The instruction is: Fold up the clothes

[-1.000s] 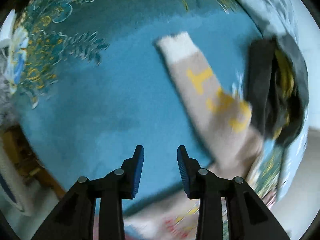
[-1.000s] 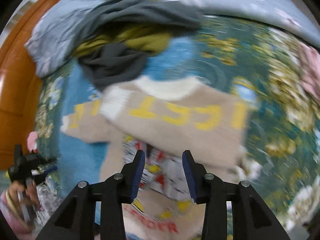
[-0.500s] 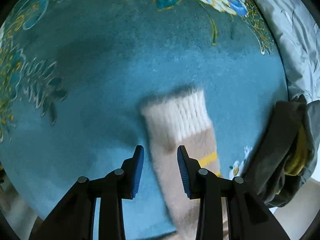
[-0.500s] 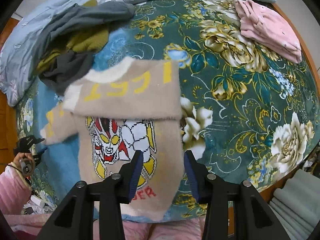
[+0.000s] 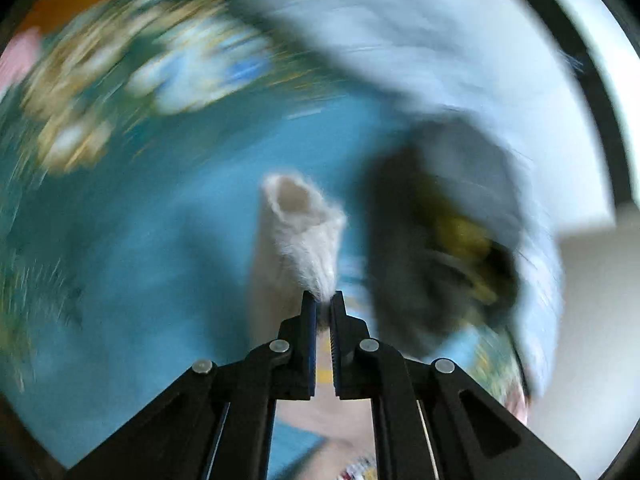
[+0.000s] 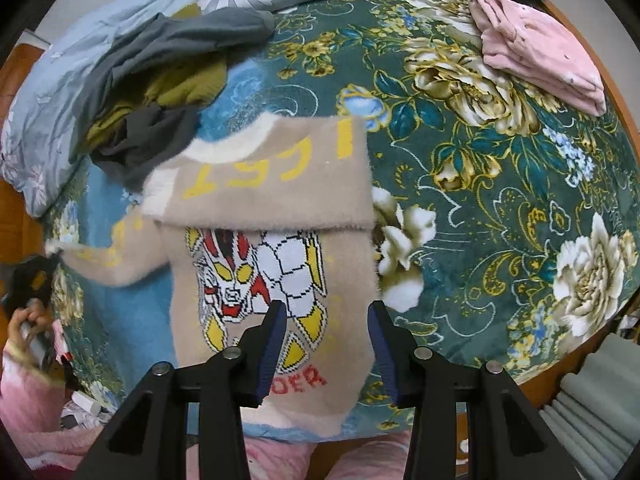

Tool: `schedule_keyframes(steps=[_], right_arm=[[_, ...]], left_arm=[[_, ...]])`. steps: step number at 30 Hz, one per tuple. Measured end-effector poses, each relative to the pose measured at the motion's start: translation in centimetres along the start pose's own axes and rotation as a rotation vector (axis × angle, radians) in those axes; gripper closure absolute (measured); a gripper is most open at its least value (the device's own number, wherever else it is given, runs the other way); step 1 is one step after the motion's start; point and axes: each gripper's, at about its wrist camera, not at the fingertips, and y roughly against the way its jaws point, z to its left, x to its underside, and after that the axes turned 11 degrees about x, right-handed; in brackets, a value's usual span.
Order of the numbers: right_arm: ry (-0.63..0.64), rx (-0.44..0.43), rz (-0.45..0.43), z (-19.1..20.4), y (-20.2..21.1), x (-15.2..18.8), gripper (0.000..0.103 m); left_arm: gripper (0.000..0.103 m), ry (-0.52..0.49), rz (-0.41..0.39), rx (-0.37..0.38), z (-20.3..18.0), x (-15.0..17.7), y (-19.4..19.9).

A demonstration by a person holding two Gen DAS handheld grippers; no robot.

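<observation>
Jaws of the left gripper (image 5: 323,300) stood nearly closed, pinching the fuzzy white cuff (image 5: 298,216) of a sleeve, whose open mouth faced the lens. Jaws of the right gripper (image 6: 325,344) stood wide apart and held nothing, hovering over the lower body of the beige sweater (image 6: 276,280).

The sweater served as the landmark. It lay flat on the floral bedspread (image 6: 500,208), printed front up, with one sleeve already laid across the chest so that its yellow lettering showed. The other sleeve (image 6: 108,260) ran out from the sweater's side toward the left gripper and the person's hand (image 6: 28,316), and looked lifted off the bed; the left wrist view was heavily blurred.

Beyond the sweater's collar sat a loose heap of grey and olive clothes (image 6: 160,76) against a pale blue quilt (image 6: 60,80). Well apart from the sweater, toward the far corner of the bed, lay a folded pink garment (image 6: 540,52).

Judgement: the step in hand was the sleeve fold, with the second sleeve held. The next move would call for carrying the cuff across the chest, laying it flat, then releasing.
</observation>
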Motion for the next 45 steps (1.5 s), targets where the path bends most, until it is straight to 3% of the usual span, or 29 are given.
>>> schedule_keyframes(steps=[6, 10, 13, 17, 20, 28, 31, 33, 34, 35, 40, 45], right_arm=[[-0.024, -0.087, -0.015, -0.7, -0.4, 0.3, 0.057], [-0.025, -0.135, -0.031, -2.1, -0.7, -0.2, 0.057], [-0.061, -0.18, -0.05, -4.4, -1.0, -1.4, 0.057], [-0.1, -0.222, -0.052, -7.8, -1.9, -1.6, 0.057], [-0.127, -0.234, -0.036, -10.5, -2.9, -0.9, 0.057], [-0.209, -0.253, 0.006, -17.7, -5.5, 1.8, 0.057], [-0.214, -0.258, 0.016, -19.3, -6.1, 2.3, 0.057], [-0.21, -0.264, 0.022, -19.7, -6.4, 2.2, 0.057], [-0.208, -0.267, 0.025, -19.8, -6.6, 2.1, 0.057], [-0.206, -0.271, 0.028, -19.9, -6.8, 2.0, 0.057], [-0.153, -0.313, 0.04, -17.9, -7.1, 1.0, 0.057], [-0.097, -0.365, 0.107, -14.5, -8.7, 1.1, 0.053]], left_arm=[[0.098, -0.34, 0.133, 0.188, -13.2, 4.6, -0.3], [0.098, -0.429, 0.25, 0.225, -19.4, 9.0, -3.3], [0.098, -0.493, 0.327, 0.212, -23.9, 13.4, -5.4], [0.098, -0.559, 0.454, 0.127, -27.4, 19.2, -9.9], [0.098, -0.648, 0.55, 0.016, -28.8, 23.8, -13.4], [0.097, -0.802, 0.75, -0.267, -27.8, 33.3, -22.1], [0.095, -0.768, 0.749, -0.317, -26.9, 33.5, -22.4], [0.083, -0.724, 0.743, -0.314, -26.7, 33.2, -22.1], [0.066, -0.697, 0.742, -0.293, -26.6, 32.9, -21.5], [0.061, -0.684, 0.733, -0.278, -26.6, 32.5, -20.8], [0.06, -0.586, 0.616, -0.272, -25.0, 29.1, -16.6], [0.06, -0.371, 0.511, -0.365, -17.5, 25.1, -11.7]])
